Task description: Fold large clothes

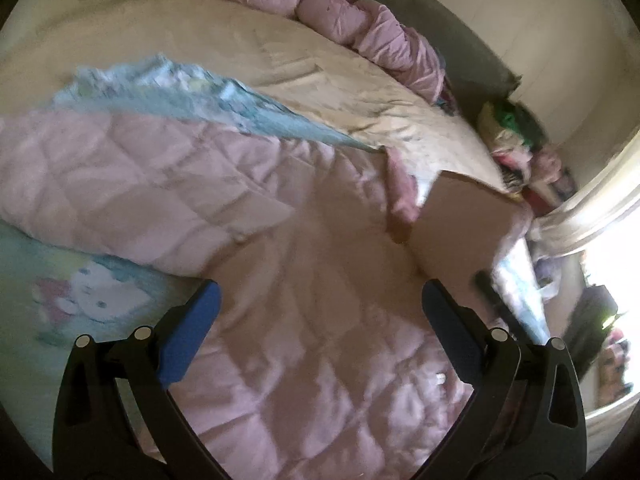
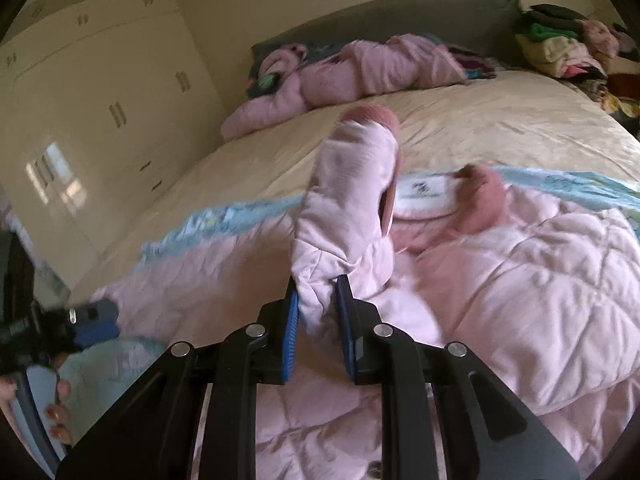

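Cream bedspread (image 2: pixel 480 128) is covering the bed, and the pink quilted jacket (image 1: pixel 304 320) is lying spread on it over a blue printed blanket (image 1: pixel 192 92). White wardrobe (image 2: pixel 100 92) is standing beside. The right gripper (image 2: pixel 318 308) is pinching the jacket sleeve (image 2: pixel 348 192), lifted up. The left gripper (image 1: pixel 320 320) is hanging wide apart above the jacket.

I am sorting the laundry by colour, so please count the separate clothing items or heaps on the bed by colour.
Pink quilted coat, sleeve in the right tongs: 1
Pink garment heap by the headboard: 1
Mixed-colour clothes pile: 1
Total: 3
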A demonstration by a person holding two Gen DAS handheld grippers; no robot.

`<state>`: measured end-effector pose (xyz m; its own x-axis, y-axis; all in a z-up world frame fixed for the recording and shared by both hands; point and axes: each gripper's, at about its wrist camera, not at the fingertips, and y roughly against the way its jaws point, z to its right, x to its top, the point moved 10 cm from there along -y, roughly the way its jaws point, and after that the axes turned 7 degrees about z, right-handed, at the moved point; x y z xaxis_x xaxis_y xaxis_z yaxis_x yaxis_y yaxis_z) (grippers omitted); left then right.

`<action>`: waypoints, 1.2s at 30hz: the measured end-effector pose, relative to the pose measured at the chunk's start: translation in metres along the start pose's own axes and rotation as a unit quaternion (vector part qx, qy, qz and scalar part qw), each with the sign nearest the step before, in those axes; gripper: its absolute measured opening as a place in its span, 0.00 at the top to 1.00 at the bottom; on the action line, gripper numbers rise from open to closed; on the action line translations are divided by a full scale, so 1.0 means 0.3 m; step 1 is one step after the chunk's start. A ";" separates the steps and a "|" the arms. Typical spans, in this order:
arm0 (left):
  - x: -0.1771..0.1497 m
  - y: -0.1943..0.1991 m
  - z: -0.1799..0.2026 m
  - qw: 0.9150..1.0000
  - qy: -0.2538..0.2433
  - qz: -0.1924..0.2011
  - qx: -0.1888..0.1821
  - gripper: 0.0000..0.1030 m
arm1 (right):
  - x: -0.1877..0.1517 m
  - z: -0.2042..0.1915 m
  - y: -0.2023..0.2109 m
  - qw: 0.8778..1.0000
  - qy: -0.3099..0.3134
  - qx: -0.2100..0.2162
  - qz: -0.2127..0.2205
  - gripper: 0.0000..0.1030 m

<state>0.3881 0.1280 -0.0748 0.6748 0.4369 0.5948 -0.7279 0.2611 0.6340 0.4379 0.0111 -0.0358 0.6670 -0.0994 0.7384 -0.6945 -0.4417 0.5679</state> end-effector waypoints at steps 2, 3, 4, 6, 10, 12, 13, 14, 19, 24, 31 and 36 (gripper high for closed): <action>-0.001 -0.014 -0.007 0.999 0.035 -0.002 -0.022 0.09 | -0.046 -0.030 -0.027 1.000 0.018 -0.002 -0.018 0.79; -0.001 -0.021 -0.012 0.999 0.045 -0.004 -0.027 0.09 | -0.076 -0.043 -0.047 0.999 0.023 0.002 -0.033 0.78; -0.006 -0.034 -0.017 0.998 0.057 -0.010 -0.033 0.09 | -0.102 -0.049 -0.061 0.999 0.027 0.002 -0.047 0.78; -0.016 -0.060 -0.025 0.996 0.073 -0.020 -0.038 0.09 | -0.165 -0.060 -0.091 0.996 0.041 -0.001 -0.079 0.77; -0.040 -0.107 -0.012 0.995 0.084 -0.040 -0.045 0.09 | -0.231 -0.067 -0.108 0.993 0.058 -0.010 -0.102 0.75; -0.047 -0.131 0.005 0.992 0.099 -0.047 -0.061 0.09 | -0.238 -0.073 -0.106 0.993 0.055 -0.005 -0.106 0.51; -0.049 -0.144 0.018 0.990 0.112 -0.051 -0.074 0.09 | -0.242 -0.086 -0.103 0.993 0.043 0.015 -0.110 0.29; -0.049 -0.157 0.030 0.988 0.121 -0.052 -0.084 0.09 | -0.250 -0.096 -0.102 0.993 0.036 0.025 -0.113 0.26; -0.069 -0.227 0.054 0.989 0.113 -0.063 -0.078 0.09 | -0.266 -0.132 -0.042 0.991 0.044 0.042 -0.120 0.26; -0.126 -0.317 0.103 0.992 0.074 -0.080 -0.063 0.15 | -0.258 -0.093 0.131 0.993 0.024 0.055 -0.099 0.26; -0.074 -0.282 0.206 0.997 -0.069 -0.025 -0.010 0.94 | -0.238 0.091 0.326 0.998 -0.010 0.007 -0.068 0.26; 0.028 -0.197 0.183 0.993 -0.112 0.032 0.021 0.94 | -0.174 0.266 0.387 0.997 -0.029 -0.056 -0.034 0.26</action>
<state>0.4435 0.0691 -0.0801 0.6405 0.2485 0.7266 -0.7679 0.2007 0.6082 0.3439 -0.1061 -0.0374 0.7261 -0.1258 0.6759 -0.6705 -0.3470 0.6558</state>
